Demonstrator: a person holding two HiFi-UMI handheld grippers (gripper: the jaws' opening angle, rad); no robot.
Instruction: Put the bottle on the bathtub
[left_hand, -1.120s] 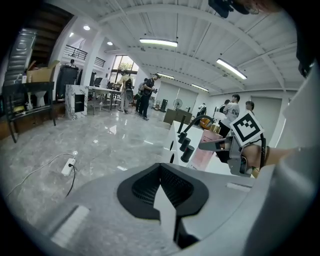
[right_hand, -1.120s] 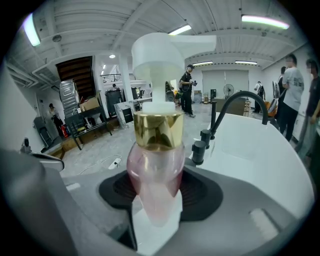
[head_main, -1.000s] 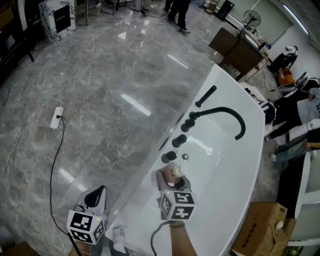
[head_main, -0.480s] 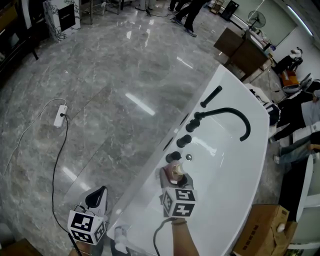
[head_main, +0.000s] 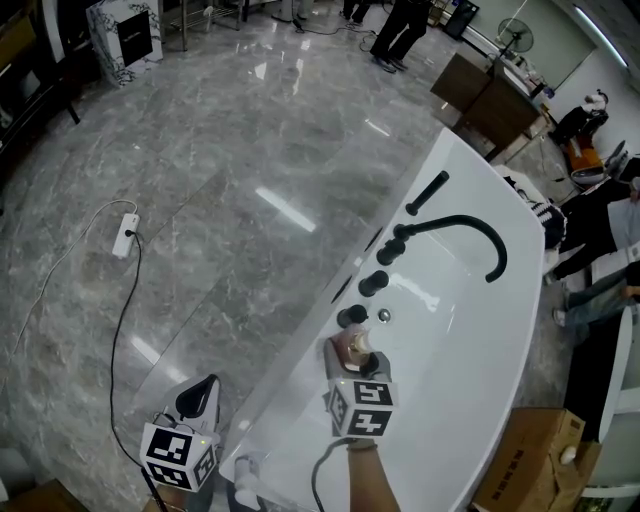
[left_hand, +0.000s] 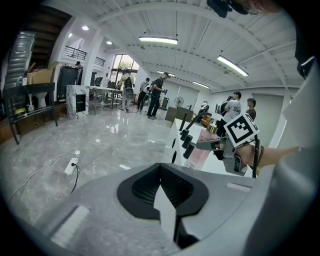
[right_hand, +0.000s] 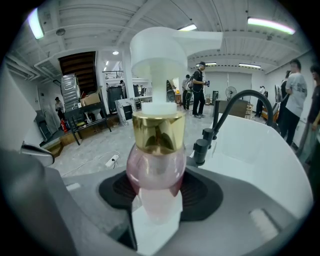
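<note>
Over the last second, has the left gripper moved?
No. The left gripper keeps the same spacing from the white power strip on the grey marble floor; only the head view itself drifts slightly.

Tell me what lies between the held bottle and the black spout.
Black knobs stand in a row on the bathtub rim between the bottle and the spout, a small silver button beside them. The head view shows it.

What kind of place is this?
Probably a showroom or workshop hall, not a home bathroom: the white oval bathtub with its black curved faucet stands on an open polished grey marble floor, with a brown cardboard box beside it and several people standing about.
</note>
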